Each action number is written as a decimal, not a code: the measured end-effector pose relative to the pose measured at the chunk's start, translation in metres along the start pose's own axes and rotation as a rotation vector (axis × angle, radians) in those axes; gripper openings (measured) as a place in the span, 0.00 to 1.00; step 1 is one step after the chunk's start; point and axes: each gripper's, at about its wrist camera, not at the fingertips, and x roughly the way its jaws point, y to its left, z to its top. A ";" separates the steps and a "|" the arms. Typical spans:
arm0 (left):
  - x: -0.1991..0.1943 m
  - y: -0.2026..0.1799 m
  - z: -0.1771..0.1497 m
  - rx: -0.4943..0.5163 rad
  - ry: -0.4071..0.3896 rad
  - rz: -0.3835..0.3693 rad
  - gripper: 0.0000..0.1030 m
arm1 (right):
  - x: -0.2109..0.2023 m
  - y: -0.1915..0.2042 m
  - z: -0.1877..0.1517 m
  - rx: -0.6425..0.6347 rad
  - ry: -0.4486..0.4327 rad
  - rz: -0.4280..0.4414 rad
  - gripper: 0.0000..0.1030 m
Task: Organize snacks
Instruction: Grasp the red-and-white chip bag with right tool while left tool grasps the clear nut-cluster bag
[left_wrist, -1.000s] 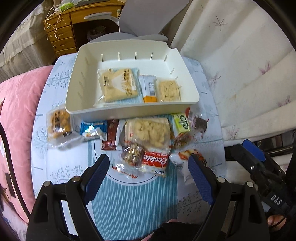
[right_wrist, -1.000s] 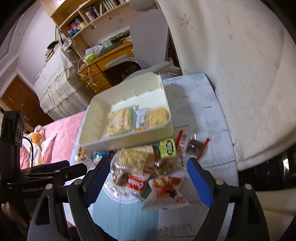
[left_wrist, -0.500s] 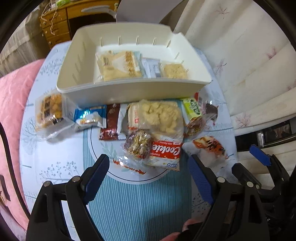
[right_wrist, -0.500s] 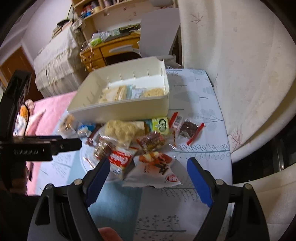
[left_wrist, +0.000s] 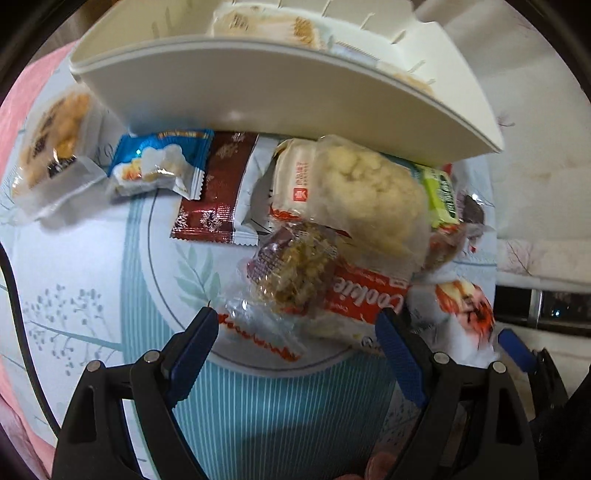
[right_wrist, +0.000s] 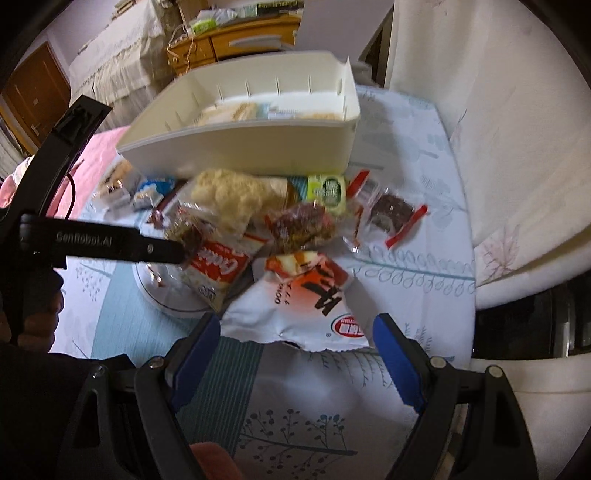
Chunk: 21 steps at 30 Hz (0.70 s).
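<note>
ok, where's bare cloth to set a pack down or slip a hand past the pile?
Free: the striped cloth between the left gripper and the pile; the floral cloth under the right gripper, below the white bag; the strip right of the bin. Crowded: the pile against the bin's front wall, from the blue pack to the cookie pack.

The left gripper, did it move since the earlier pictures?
Yes. The left gripper has come down toward the snack pile: in its view the cookie packet and the white bin look much bigger and nearer. Its jaws are open.
</note>
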 end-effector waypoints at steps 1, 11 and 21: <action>0.005 0.001 0.002 -0.011 0.006 -0.002 0.84 | 0.004 -0.001 0.000 0.002 0.012 0.006 0.83; 0.018 0.000 0.020 -0.005 -0.037 0.029 0.80 | 0.031 -0.001 0.011 -0.002 0.090 0.054 0.83; 0.028 -0.025 0.018 0.102 -0.047 0.130 0.74 | 0.061 0.005 0.019 0.082 0.194 0.146 0.73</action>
